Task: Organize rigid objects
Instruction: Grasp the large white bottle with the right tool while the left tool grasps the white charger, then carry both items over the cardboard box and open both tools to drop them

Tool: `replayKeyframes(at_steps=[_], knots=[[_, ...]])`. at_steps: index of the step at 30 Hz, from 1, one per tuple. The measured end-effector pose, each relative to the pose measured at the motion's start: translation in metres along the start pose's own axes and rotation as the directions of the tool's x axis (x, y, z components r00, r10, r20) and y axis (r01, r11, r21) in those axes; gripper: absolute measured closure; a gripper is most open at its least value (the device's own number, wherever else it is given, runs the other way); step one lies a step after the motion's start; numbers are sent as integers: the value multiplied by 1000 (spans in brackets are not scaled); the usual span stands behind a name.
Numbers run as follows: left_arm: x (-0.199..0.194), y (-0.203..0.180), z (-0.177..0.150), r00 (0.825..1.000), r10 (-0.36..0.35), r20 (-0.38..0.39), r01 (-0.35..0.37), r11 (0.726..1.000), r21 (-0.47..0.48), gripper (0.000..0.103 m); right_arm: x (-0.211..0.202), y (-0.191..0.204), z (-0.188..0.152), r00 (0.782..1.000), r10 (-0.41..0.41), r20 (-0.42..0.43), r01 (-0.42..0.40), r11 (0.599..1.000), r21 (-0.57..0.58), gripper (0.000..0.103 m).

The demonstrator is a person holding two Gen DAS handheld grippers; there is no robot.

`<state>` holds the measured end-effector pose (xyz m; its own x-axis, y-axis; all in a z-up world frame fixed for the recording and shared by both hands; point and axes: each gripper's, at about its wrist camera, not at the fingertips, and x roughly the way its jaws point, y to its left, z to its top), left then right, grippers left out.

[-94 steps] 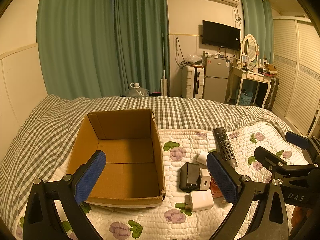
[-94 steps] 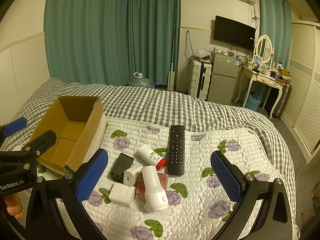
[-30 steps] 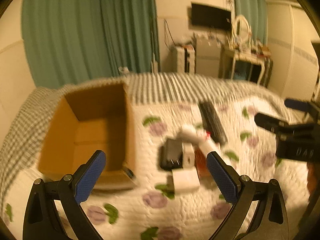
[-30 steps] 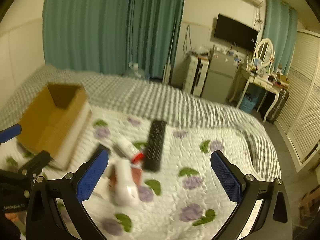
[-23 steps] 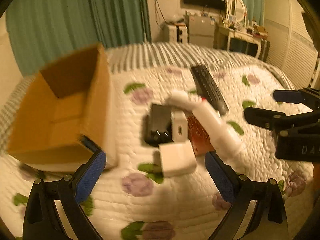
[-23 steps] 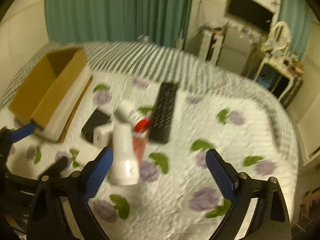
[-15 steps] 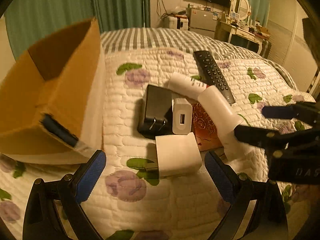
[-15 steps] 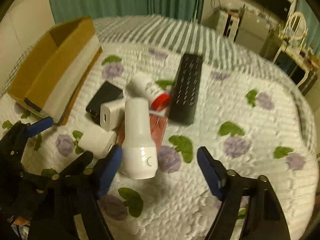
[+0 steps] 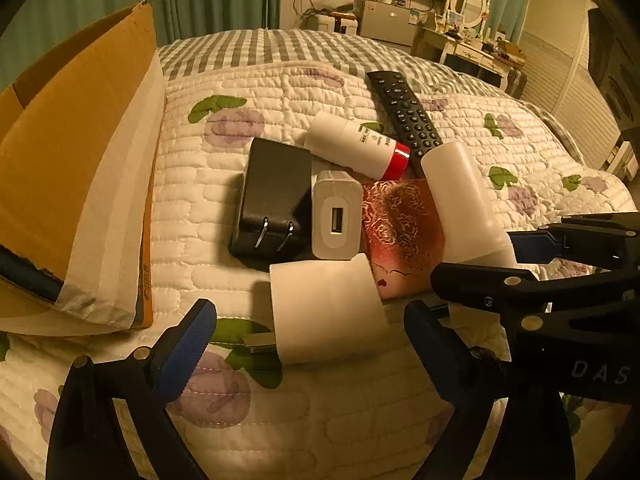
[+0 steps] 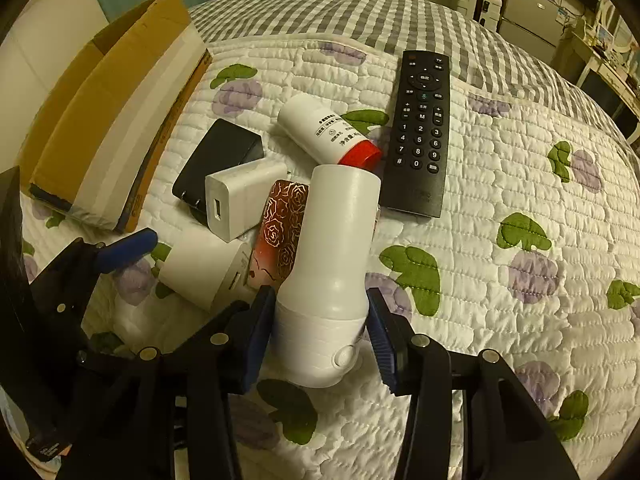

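Note:
Several rigid objects lie in a pile on the quilt. A tall white cylinder (image 10: 332, 256) lies between the pads of my right gripper (image 10: 320, 332), which stand close on both sides of its base; it also shows in the left wrist view (image 9: 464, 200). My left gripper (image 9: 310, 344) is open around a large white charger (image 9: 324, 308), pads apart from it. Beside these lie a small white USB charger (image 9: 336, 216), a black adapter (image 9: 272, 196), a red rose-patterned box (image 9: 400, 228), a white bottle with red cap (image 9: 356, 144) and a black remote (image 10: 422, 132).
An open cardboard box (image 9: 72, 168) stands on the left of the pile, also in the right wrist view (image 10: 108, 108). The flowered quilt (image 10: 520, 200) spreads out to the right. A grey checked blanket (image 10: 360, 12) lies behind. Furniture stands far back.
Both grippers have dropped and moved in close to the pile. The right jaws have narrowed around the white cylinder. The left gripper now straddles the large white charger.

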<state>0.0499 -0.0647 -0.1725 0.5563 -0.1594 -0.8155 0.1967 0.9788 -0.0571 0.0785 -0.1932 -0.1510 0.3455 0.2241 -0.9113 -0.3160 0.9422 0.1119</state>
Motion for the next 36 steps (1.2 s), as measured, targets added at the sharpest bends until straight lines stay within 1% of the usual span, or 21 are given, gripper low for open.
replayKeyframes(at_steps=[1, 2, 4, 7, 13, 16, 21, 25, 31, 33, 36], knots=[[0, -1, 0, 1000, -5, 1, 5, 1000, 6, 13, 0, 0, 0, 1000, 0, 0, 0, 1000, 4, 57], [0, -1, 0, 1000, -10, -1, 10, 1000, 12, 22, -1, -1, -1, 1000, -4, 2, 4, 1000, 8, 57], [2, -2, -1, 1000, -6, -15, 7, 1000, 17, 36, -6, -1, -3, 1000, -15, 11, 15, 1000, 11, 57], [2, 2, -1, 1000, -18, -22, 18, 1000, -1, 36, -14, -1, -7, 1000, -21, 21, 20, 1000, 20, 57], [-9, -3, 0, 1000, -14, 2, 14, 1000, 21, 36, -26, -7, -12, 999, -40, 33, 40, 999, 26, 57], [-23, -2, 1, 999, -22, 27, 21, 999, 24, 36, -31, -7, -10, 997, -54, 60, 53, 998, 29, 58], [-50, -5, 4, 998, -30, 62, 28, 999, 38, 37, -54, -2, -14, 990, -77, 115, 74, 997, 34, 58], [-78, -6, 10, 993, -48, 109, 42, 998, 56, 37, -74, 4, -16, 984, -93, 153, 88, 995, 42, 58], [-131, 1, 31, 978, -49, 202, 34, 997, 76, 37, -110, 15, -15, 972, -127, 196, 123, 992, 33, 58], [-151, 9, 42, 970, -43, 241, 26, 997, 76, 37, -128, 21, -10, 965, -136, 224, 134, 991, 25, 58], [-181, 29, 62, 952, -21, 305, 3, 998, 60, 37, -154, 36, 5, 952, -143, 272, 147, 989, 5, 58]])
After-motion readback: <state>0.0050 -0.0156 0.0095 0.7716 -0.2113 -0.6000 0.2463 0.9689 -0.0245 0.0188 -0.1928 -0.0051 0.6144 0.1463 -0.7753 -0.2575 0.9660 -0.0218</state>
